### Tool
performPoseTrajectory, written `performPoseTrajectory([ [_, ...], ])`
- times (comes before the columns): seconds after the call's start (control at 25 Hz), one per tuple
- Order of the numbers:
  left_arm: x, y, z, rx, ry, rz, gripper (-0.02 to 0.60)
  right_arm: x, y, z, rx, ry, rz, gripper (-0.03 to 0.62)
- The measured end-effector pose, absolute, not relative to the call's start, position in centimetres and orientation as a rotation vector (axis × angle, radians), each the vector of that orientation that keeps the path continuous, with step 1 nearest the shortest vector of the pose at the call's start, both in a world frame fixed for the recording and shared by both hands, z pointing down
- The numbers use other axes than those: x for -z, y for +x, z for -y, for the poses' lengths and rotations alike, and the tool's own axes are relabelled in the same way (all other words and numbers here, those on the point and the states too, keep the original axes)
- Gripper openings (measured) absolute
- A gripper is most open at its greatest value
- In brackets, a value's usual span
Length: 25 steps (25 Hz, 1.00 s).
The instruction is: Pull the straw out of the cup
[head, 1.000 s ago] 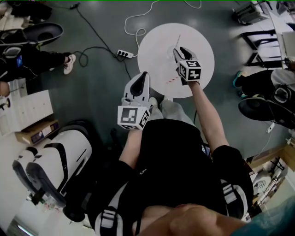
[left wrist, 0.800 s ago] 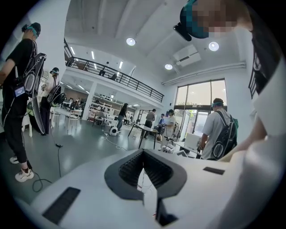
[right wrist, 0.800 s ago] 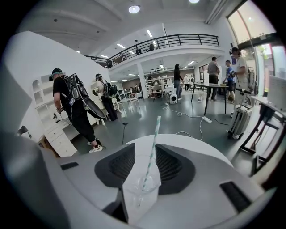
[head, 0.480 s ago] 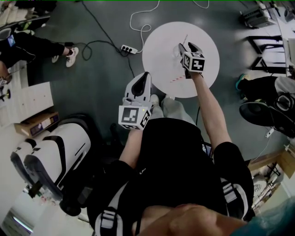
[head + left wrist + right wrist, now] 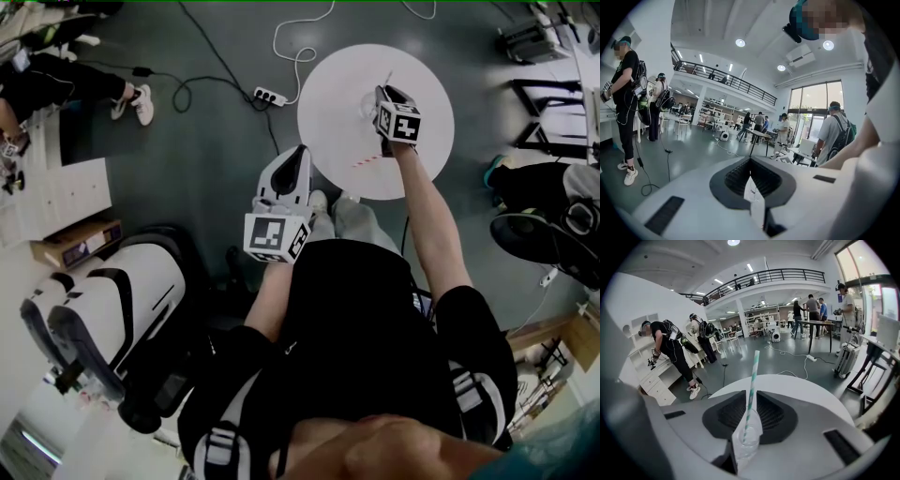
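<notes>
While the left hand-held gripper (image 5: 301, 155) hangs off the desk's (image 5: 333, 112) near-left edge, jaws pressed together on nothing, the right hand-held gripper (image 5: 746, 451), its jaws just now closing in, pinches a clear cup (image 5: 749, 434) well inside the desk's edges; a green-striped straw (image 5: 751, 390) stands in the cup.

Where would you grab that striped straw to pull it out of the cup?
I'd pinch the straw on its bare upper length, above the cup, coming from the side. It stands thin and nearly upright, and the right gripper, whose fingers have just been closing round the cup, crowds the lower part.
</notes>
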<state>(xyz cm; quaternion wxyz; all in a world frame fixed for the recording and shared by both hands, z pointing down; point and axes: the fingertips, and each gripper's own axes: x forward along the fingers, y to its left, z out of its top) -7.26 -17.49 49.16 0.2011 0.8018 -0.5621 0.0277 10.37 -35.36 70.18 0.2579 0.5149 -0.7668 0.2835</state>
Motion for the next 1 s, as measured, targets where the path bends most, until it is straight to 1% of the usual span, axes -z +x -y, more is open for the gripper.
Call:
performPoseTrajectory([
  [0.12,-49.2,-7.2,17.4,-0.08,2.243,1.562,0.009,-70.3,10.7,35.5,-0.779,1.397,2.08,0.055],
  [0.32,-49.6,-7.5,17.2,-0.072,2.23,1.556,0.009,-69.9,10.6,35.6,-0.803,1.393,2.113,0.032],
  [1.0,-49.4,-5.5,17.4,-0.029,2.292,1.464,0.009,-63.5,10.5,33.4,-0.769,1.449,2.291,0.031],
])
